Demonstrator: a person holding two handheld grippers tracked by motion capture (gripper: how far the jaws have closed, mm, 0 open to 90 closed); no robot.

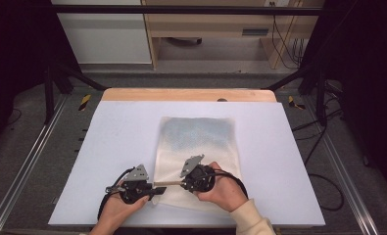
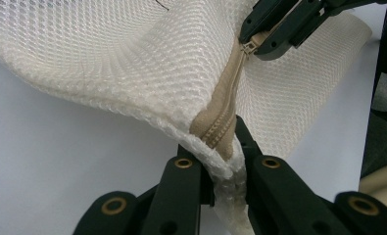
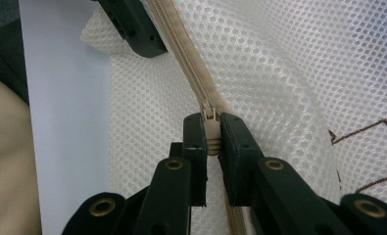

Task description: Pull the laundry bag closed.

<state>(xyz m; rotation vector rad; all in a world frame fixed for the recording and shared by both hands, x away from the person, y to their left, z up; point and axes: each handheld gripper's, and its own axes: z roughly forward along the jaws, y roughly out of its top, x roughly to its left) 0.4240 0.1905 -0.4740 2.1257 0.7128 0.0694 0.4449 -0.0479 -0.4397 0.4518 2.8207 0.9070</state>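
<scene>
While the left gripper (image 2: 224, 164) pinches the mesh bag's (image 1: 197, 134) corner edge, the right gripper (image 3: 211, 137) squeezes the zipper pull (image 3: 210, 125); bare table (image 1: 117, 142) lies around.

White table top (image 1: 122, 132), wood cabinet (image 1: 215, 24) behind, floor cables (image 1: 323, 161)
</scene>
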